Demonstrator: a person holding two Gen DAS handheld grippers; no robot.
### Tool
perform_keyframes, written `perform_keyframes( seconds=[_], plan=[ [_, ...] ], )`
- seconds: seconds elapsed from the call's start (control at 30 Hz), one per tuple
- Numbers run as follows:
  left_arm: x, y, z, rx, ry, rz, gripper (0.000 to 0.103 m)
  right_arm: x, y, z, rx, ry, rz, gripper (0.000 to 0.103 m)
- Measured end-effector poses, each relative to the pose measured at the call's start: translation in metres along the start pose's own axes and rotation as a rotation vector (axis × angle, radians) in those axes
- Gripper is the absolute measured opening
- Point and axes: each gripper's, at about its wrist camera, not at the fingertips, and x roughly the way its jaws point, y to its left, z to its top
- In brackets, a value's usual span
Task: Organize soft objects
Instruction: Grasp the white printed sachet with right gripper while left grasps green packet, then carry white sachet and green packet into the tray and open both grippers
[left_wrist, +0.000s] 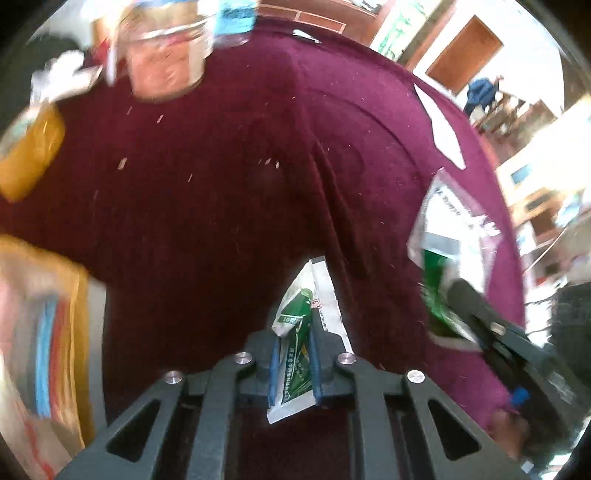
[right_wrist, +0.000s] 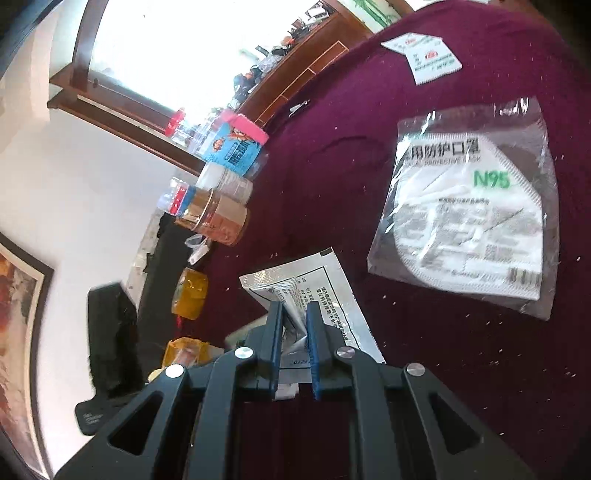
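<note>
Left tongs: blue pads nearly closed, pinching a green-and-white sachet that stands crumpled up between them. Right tongs: nearly closed on the folded corner of a silver foil packet, most of it lying flat on the maroon cloth ahead of the tips.

Risks, judged:
- Foil slick, held only by a creased corner; likely to slip free if lifted fast or swung.
- Sachet thin and limp; could twist out of the pads sideways, or crease further under pressure.
- Jars standing close to the left of the right tongs, at the cloth edge; a wide sweep that way could knock one over.
- Left view blurred, so exact depth of grip on the sachet cannot be told.

Look of the items:
- Sachet: glossy green print on white, wrinkled, upper end bent over.
- Foil packet: silver, black printed frame and text, one corner buckled upward into the pads.
- N95 mask pouch: clear wrapper, white mask inside, lying flat ahead and right of the right tongs, apart from the foil packet, untouched.
- White card far ahead, near the cloth's far edge.
</note>
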Motion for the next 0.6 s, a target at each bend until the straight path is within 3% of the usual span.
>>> perform_keyframes(
  seconds=[0.07, 0.13, 0.2, 0.5, 0.6],
  plan=[
    [-0.007, 0.006, -0.003, -0.033, 0.018, -0.073, 0.012, 0.004, 0.0, 0.0, 0.004, 0.014, 0.008, 0.012],
    [-0.01, 0.013, -0.005, -0.073, 0.056, -0.127, 0.012, 0.007, -0.001, 0.002, 0.037, 0.047, 0.072, 0.012],
    [-0.023, 0.019, -0.013, -0.081, 0.043, -0.152, 0.012, -0.001, 0.0, 0.001, 0.085, 0.049, 0.115, 0.012],
    [-0.101, 0.032, -0.096, -0.039, -0.025, -0.304, 0.012, -0.061, 0.053, -0.07, -0.067, -0.038, -0.077, 0.012],
    [-0.14, 0.054, -0.131, -0.021, -0.097, -0.315, 0.012, -0.074, 0.069, -0.101, -0.104, -0.043, -0.079, 0.012]
  ],
)
